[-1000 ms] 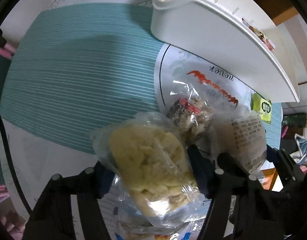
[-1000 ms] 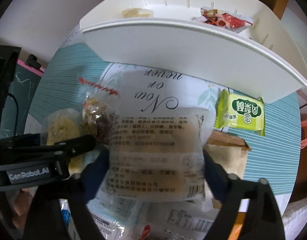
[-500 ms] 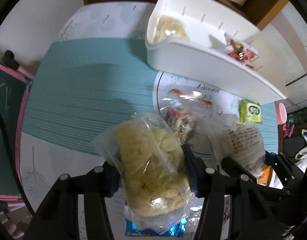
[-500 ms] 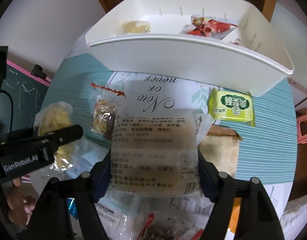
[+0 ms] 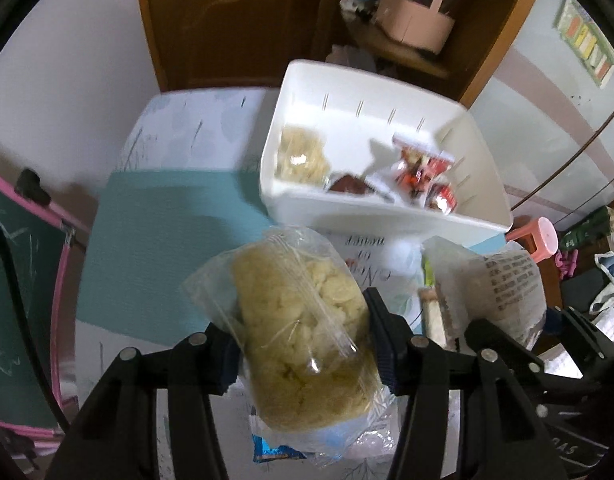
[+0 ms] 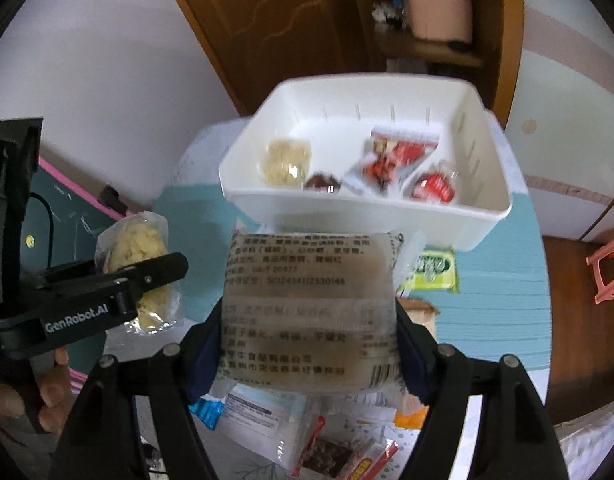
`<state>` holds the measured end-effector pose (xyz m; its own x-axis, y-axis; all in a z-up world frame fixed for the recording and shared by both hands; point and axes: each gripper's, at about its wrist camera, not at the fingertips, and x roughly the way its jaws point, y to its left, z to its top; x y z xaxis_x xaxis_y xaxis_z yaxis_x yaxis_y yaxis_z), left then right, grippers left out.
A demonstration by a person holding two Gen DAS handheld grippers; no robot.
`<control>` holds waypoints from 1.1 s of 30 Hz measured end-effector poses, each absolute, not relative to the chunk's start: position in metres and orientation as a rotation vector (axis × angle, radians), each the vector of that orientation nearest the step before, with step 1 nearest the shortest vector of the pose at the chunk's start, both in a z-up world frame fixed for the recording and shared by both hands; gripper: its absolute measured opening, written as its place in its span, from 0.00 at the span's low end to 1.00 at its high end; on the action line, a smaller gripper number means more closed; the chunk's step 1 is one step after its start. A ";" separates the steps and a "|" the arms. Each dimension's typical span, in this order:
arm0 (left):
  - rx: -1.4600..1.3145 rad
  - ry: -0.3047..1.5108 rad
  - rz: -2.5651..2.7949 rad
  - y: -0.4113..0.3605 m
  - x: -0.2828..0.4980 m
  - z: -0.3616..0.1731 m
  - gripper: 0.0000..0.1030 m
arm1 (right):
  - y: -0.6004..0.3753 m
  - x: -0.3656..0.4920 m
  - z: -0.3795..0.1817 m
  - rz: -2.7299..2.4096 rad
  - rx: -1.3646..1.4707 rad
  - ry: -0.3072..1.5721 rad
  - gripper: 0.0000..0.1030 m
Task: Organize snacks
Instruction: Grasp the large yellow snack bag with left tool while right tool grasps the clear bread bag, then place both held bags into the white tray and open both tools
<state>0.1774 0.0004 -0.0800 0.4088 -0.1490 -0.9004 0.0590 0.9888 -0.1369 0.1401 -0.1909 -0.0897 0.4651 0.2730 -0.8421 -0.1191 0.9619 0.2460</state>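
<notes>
My left gripper is shut on a clear bag of pale yellow snack and holds it above the table, short of the white bin. My right gripper is shut on a brownish packet with printed text, also raised before the bin. The bin holds a yellow snack bag, a dark snack and red packets. The left gripper with its bag shows at the left of the right wrist view; the right packet shows in the left wrist view.
A green packet and a brown packet lie on the teal placemat near the bin. Several loose packets lie at the table's near edge. A pink stool stands right; a chalkboard stands left.
Both grippers have lifted their packets higher above the table and back from the bin, so the inside of the bin now shows.
</notes>
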 end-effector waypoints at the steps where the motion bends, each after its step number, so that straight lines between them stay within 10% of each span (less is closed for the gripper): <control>1: -0.083 1.128 -0.135 0.000 0.180 -0.074 0.51 | -0.192 0.141 -0.083 0.239 0.165 1.046 0.72; 17: -0.003 0.939 -0.137 -0.014 0.267 -0.007 0.51 | -0.210 0.198 0.002 0.114 0.104 0.847 0.74; 33: 0.011 1.047 -0.171 -0.042 0.342 -0.062 0.52 | -0.226 0.292 -0.030 0.019 0.161 0.937 0.76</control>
<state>0.3418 -0.0415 -0.0619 0.4882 -0.1358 -0.8621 0.1460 0.9866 -0.0728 0.2921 -0.2262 -0.0299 0.5930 0.0865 -0.8006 0.0534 0.9878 0.1462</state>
